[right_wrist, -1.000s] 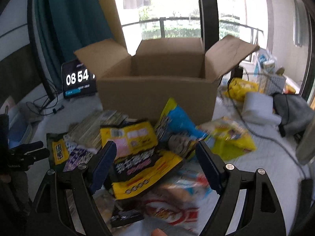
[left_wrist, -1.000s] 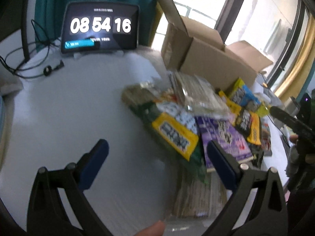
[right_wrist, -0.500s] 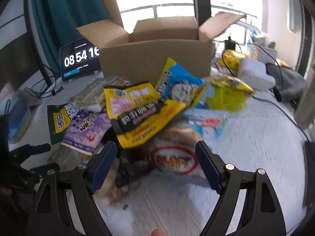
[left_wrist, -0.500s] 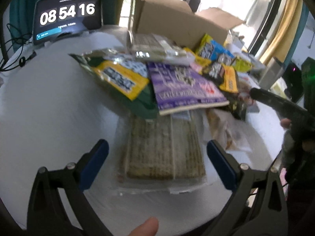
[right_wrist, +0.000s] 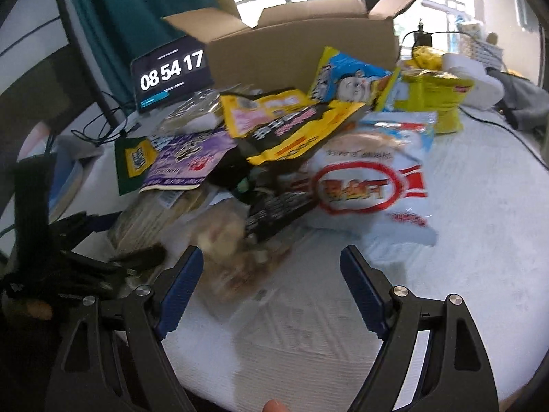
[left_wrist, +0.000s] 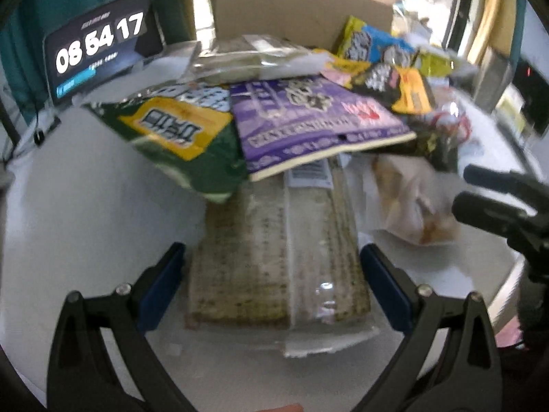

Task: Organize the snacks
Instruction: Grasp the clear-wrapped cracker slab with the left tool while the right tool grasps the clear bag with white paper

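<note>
Nothing is sorted yet: the snack pile (right_wrist: pixel 274 144) sprawls at twelve o'clock before the cardboard box (right_wrist: pixel 302 48) (contents unseen); my left gripper (left_wrist: pixel 272 283) and right gripper (right_wrist: pixel 271 288) gape wide, holding nothing.

The near flat packet (left_wrist: pixel 278 264) was clear over tan, speckled sheets. Beyond it, one bag (left_wrist: pixel 185 137) was dark green with a yellow panel, the next (left_wrist: pixel 308 120) purple with white print. The right bag (right_wrist: pixel 370 185) was white with a red oval. The far box (right_wrist: pixel 302 51) was plain brown; the pads (right_wrist: pixel 180 286) were blue.
</note>
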Available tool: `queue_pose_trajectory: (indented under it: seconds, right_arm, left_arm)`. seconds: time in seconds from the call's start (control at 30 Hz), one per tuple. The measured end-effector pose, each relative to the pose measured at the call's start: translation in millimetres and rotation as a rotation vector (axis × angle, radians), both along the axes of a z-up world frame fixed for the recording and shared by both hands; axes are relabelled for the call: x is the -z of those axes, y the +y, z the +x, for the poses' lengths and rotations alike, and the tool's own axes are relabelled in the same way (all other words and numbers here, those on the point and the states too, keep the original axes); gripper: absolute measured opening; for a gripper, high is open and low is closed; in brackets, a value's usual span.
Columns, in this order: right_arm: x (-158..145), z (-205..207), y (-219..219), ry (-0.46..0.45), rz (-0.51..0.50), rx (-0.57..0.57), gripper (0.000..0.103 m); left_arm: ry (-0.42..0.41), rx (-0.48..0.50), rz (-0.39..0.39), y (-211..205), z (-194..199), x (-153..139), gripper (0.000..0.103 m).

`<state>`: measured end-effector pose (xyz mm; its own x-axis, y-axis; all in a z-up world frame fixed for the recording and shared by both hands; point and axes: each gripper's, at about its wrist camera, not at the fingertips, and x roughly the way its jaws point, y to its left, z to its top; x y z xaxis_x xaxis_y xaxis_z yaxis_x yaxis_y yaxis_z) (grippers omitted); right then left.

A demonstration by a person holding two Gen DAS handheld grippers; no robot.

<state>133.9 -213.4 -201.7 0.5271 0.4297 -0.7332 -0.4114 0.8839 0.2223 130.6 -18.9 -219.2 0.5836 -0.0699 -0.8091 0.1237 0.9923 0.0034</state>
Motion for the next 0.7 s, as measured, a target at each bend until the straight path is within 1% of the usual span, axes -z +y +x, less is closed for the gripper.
queue_pose_trajectory:
  seconds: [0.1,0.13,0.2,0.27,0.37,0.47,0.53,0.63,0.7]
  right_arm:
    - [10,2,7,0.025,0.0,-0.013,0.085]
    - [12,3,10,0.03,0.0,-0.02,0.085]
    - [15,2,16,0.035,0.007,-0.041,0.085]
    - [16,-1,25,0.013,-0.026,-0.054,0.084]
    - [17,-2,29,-0.001,-0.041,-0.067,0.076]
    - [14,-5,28,-0.007,-0.023,-0.089,0.059]
    - [12,-8,29,-0.018,-0.029,-0.098,0.049]
    - [7,-13,29,-0.03,-0.03,-0.114,0.04]
    - [2,-16,28,-0.039,-0.02,-0.117,0.037]
  left_arm:
    - [-0.012,0.001,0.004,-2,-1,1,0.099]
    - [-0.013,0.005,0.005,-2,-2,1,0.095]
    - [-0.017,0.015,0.007,-2,-5,-1,0.089]
    - [-0.017,0.022,0.011,-3,-8,-2,0.088]
    - [-0.015,0.03,0.01,-6,-14,-5,0.086]
    - [-0.011,0.036,-0.017,-6,-23,-8,0.085]
    - [-0.014,0.033,-0.032,-5,-28,-11,0.085]
    - [-0.031,0.029,-0.058,-2,-35,-19,0.085]
    - [-0.05,0.028,-0.075,0,-42,-28,0.085]
